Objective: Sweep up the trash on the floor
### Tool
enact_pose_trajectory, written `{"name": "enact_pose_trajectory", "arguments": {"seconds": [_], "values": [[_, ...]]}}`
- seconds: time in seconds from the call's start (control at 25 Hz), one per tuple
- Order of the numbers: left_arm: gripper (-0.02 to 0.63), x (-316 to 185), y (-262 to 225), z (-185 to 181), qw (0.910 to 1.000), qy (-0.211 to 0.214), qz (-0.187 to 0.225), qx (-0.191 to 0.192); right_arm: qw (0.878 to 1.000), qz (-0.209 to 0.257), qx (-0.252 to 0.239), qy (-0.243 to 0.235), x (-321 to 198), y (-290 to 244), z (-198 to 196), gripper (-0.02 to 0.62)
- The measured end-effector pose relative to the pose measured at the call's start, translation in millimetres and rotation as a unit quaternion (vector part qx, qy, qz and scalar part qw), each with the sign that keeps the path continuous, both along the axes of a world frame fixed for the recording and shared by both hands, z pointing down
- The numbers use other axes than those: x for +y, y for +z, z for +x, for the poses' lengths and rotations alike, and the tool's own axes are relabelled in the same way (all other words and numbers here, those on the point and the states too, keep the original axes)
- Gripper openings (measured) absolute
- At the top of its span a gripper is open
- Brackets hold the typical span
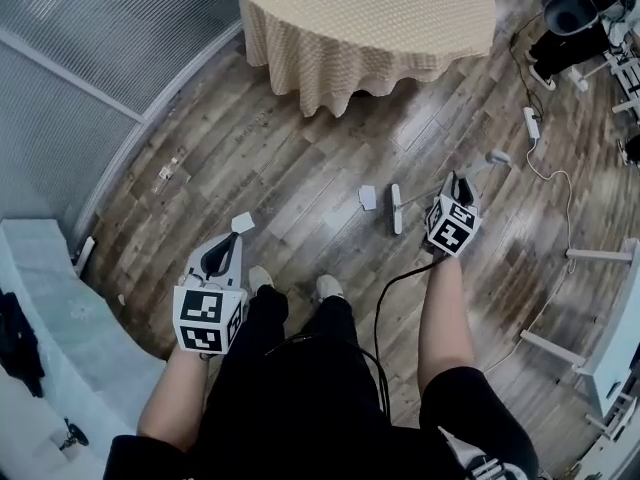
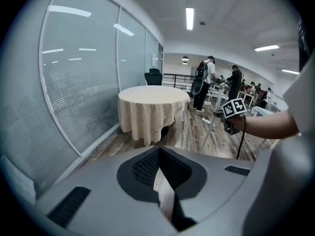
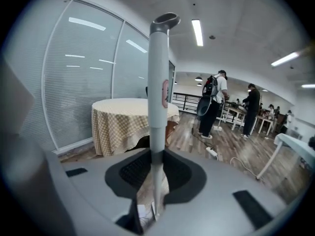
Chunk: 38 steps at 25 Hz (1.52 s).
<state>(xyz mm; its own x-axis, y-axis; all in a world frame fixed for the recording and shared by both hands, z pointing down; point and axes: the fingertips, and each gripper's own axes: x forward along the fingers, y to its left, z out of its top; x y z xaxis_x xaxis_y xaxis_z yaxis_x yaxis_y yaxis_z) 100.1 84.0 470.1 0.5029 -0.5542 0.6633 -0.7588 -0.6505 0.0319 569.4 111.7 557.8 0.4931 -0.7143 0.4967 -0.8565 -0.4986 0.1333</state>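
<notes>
Trash: three lots of litter lie loose on the floor, none gathered into a pile and no dustpan in view. By that showing the sweep has barely begun and nearly all of it is left.
Floor: dark wood planks fill the head view, bounded at upper left by a glass wall.
Table: a round table under a checked cloth stands at top centre, well apart from the litter.
Broom: the broom rests its white head on the planks just right of centre. Its pale handle rises through the middle of the right gripper view.
Right gripper: the right gripper has its jaws clamped on the broom handle, low on the shaft.
Left gripper: the left gripper, at lower left, has its jaws drawn together at the tips with nothing between them. Only floorboards show through the slit.
Paper scrap: one white paper scrap lies at centre, just beside the broom head on its left, near the right gripper's jaws but not touching them.
Second scrap: a second scrap lies left of centre, just above the left gripper's tips in the frame.
Debris: small debris is scattered at centre left near the glass wall, well apart from both grippers. It is likely the last to be reached.
</notes>
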Motion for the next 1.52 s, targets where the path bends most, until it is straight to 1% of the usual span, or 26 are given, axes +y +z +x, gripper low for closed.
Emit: {"name": "enact_pose_trajectory", "arguments": {"seconds": [0.08,0.16,0.28,0.4,0.56,0.8,1.08,1.32,1.4,1.52], "values": [[-0.002,-4,11,-4,0.9999,0.000,-0.017,0.001,1.000,-0.012,-0.002,0.004,-3,20,0,0.086],[-0.003,-7,20,-6,0.9997,0.007,-0.025,-0.001,1.000,-0.023,-0.002,0.004,-9,40,-4,0.086],[-0.002,-13,27,-11,0.9996,0.022,-0.017,-0.004,1.000,-0.018,0.009,0.004,-27,49,-13,0.086],[-0.003,-20,30,-23,0.9996,0.022,-0.021,-0.001,1.000,-0.019,0.007,0.010,-54,51,-27,0.086],[-0.002,-25,37,-53,0.9995,0.005,-0.033,0.000,1.000,-0.023,-0.002,0.013,-83,56,-56,0.086],[-0.003,-31,42,-98,0.9992,-0.018,-0.035,0.005,0.999,-0.006,-0.029,0.022,-126,56,-94,0.089],[-0.003,-34,48,-139,0.9985,-0.036,-0.040,0.008,0.998,0.013,-0.056,-0.011,-178,58,-159,0.089],[-0.002,-41,33,-169,0.9993,-0.032,-0.018,-0.004,0.995,0.032,-0.087,-0.030,-221,56,-218,0.094],[-0.003,-45,30,-180,0.9991,-0.037,-0.016,-0.008,0.994,0.040,-0.099,-0.034,-234,55,-233,0.095],[-0.003,-48,30,-194,0.9986,-0.048,-0.021,-0.011,0.991,0.052,-0.117,-0.035,-250,52,-245,0.095]]}}
